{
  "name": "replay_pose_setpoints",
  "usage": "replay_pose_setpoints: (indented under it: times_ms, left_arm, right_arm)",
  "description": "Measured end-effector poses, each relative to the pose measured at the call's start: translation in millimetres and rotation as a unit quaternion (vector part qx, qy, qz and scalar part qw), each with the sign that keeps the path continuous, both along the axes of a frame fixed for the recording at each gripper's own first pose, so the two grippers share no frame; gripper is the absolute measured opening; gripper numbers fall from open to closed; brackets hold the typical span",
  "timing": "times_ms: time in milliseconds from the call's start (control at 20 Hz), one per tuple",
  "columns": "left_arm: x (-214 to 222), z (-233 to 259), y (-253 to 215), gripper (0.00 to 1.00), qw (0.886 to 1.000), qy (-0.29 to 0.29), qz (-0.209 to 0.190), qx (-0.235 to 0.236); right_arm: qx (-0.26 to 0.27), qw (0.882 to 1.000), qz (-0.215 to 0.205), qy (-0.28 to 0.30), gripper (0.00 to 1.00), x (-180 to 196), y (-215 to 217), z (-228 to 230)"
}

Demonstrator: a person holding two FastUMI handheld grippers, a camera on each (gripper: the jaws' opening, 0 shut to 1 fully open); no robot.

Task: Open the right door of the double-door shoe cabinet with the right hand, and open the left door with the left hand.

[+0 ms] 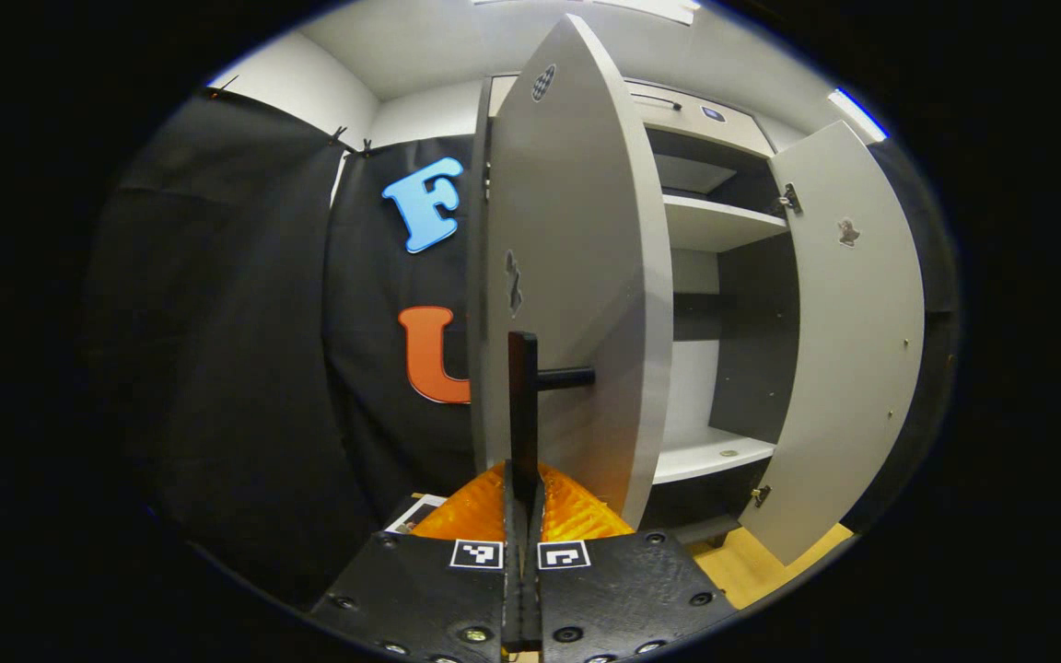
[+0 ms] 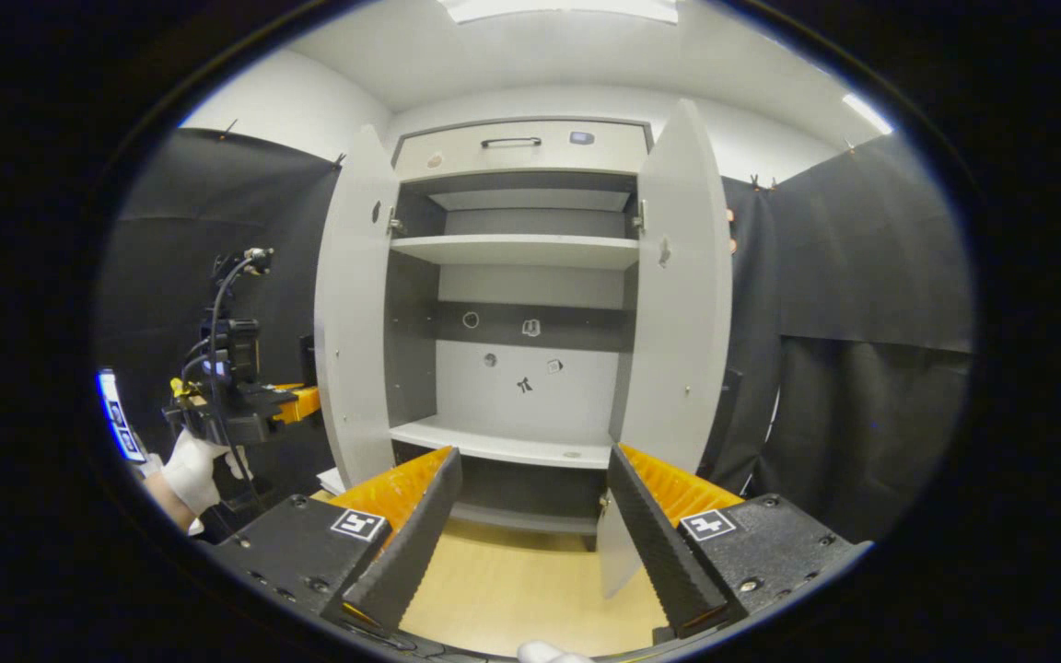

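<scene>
Dark bar handle [image 1: 524, 405] pinched between the fingers of the left gripper [image 1: 523, 516], jaws pressed tight on its lower end; handle standing off the outer face of the left door [image 1: 567, 276] on a short post; door seen nearly edge-on from the left gripper view, swung well out from the cabinet [image 1: 724, 221]; beyond it, bare shelves and the right door [image 1: 853, 350] standing wide.

Seen from the right gripper view: right gripper [image 2: 530, 516] spread wide, holding nothing, hanging before the cabinet above the wooden floor [image 2: 512, 589]; both doors out from the carcass, right door [image 2: 682, 295] at one side, left door [image 2: 351, 322] at the other; gloved hand [image 2: 190, 470] and left gripper [image 2: 296, 402] just beside the left door's outer face; closed drawer [image 2: 521, 145] above the shelves.

Judging by this, right door finished; left door close to fully open, the step in hand being the last of its swing.

To do it well: follow the hinge arc rather than pulling straight; let the wrist turn with the door so the handle does not twist in the jaws; ease off near the hinge stop; part the jaws only once the door rests, then back away along the handle's post without nudging the panel.
</scene>
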State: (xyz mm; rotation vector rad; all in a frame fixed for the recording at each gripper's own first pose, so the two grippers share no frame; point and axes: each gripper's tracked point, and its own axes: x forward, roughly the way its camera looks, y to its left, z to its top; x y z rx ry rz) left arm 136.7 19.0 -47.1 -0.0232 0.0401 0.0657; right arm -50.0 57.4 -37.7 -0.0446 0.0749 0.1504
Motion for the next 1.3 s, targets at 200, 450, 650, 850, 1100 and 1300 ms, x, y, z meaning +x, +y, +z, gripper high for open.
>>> replay_pose_setpoints:
  times_ms: [200, 450, 650, 850, 1100, 1300]
  left_arm:
    - [-2.7, -3.0, 32.4, 0.08, 1.0, -0.003, 0.024, -0.002]
    - [-1.6, -1.2, 34.3, 0.0, 1.0, -0.015, -0.004, -0.016]
    - [-1.9, -2.5, 37.6, 0.0, 1.0, -0.015, -0.019, -0.018]
    - [-1.9, -4.0, 40.0, 0.0, 0.999, -0.015, -0.032, -0.01]
    - [-1.7, -5.0, 41.1, 0.0, 0.999, -0.016, -0.033, -0.001]
    - [-4.3, -5.3, 52.5, 0.06, 1.0, -0.02, -0.008, -0.001]
  right_arm:
    - [0.002, 1.0, 0.012, 0.004, 1.0, 1.8, 12.3, -1.9]
    - [-0.002, 1.0, 0.016, 0.005, 1.0, 5.7, 22.1, -1.2]
    - [-0.002, 1.0, 0.016, 0.006, 1.0, 4.8, 27.4, -2.4]
    - [0.0, 1.0, 0.013, 0.009, 1.0, 6.3, 27.9, -4.9]
    - [-0.002, 1.0, 0.011, 0.006, 1.0, 6.1, 32.5, -4.5]
    - [0.0, 1.0, 0.005, 0.009, 1.0, 3.7, 32.0, -6.4]
